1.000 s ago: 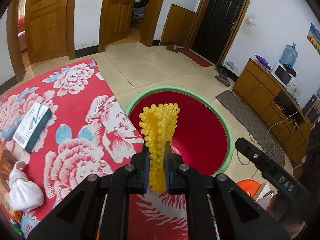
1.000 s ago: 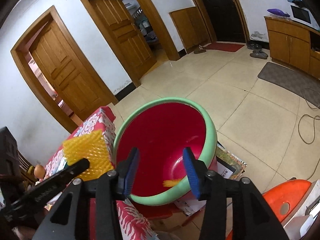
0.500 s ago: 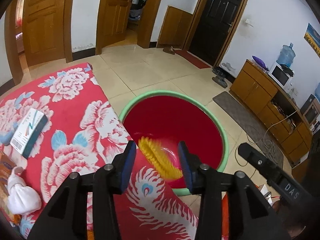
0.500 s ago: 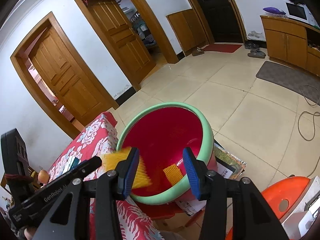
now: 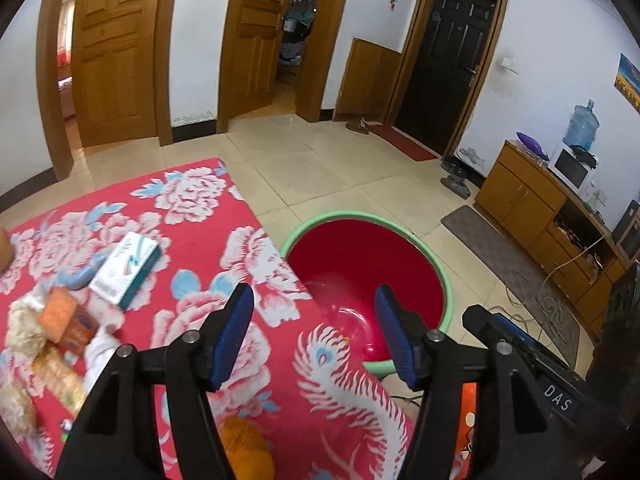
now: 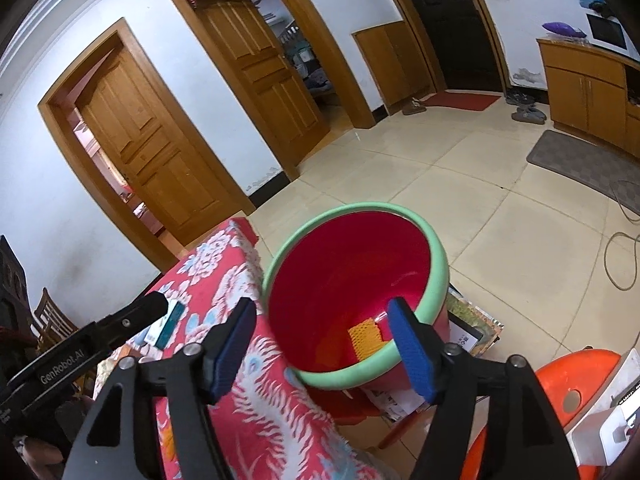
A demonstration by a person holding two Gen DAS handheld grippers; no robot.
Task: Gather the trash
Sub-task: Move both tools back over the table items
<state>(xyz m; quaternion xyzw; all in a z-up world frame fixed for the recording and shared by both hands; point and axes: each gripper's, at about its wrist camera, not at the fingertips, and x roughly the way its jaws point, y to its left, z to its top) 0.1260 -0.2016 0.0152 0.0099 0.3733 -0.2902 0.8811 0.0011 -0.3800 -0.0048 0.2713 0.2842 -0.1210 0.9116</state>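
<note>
Yellow foam pad lies in basin: light, soft | left gripper, right gripper: jaws just opened, empty | white box: stiff, pinch long sides

A red plastic basin with a mint-green rim stands on the floor just beside the counter's corner, mouth up. A yellow bumpy foam net lies inside it on the bottom, against the near wall. On the counter's red flowered cloth remain a white and teal carton, an orange packet and a crumpled white wad
</note>
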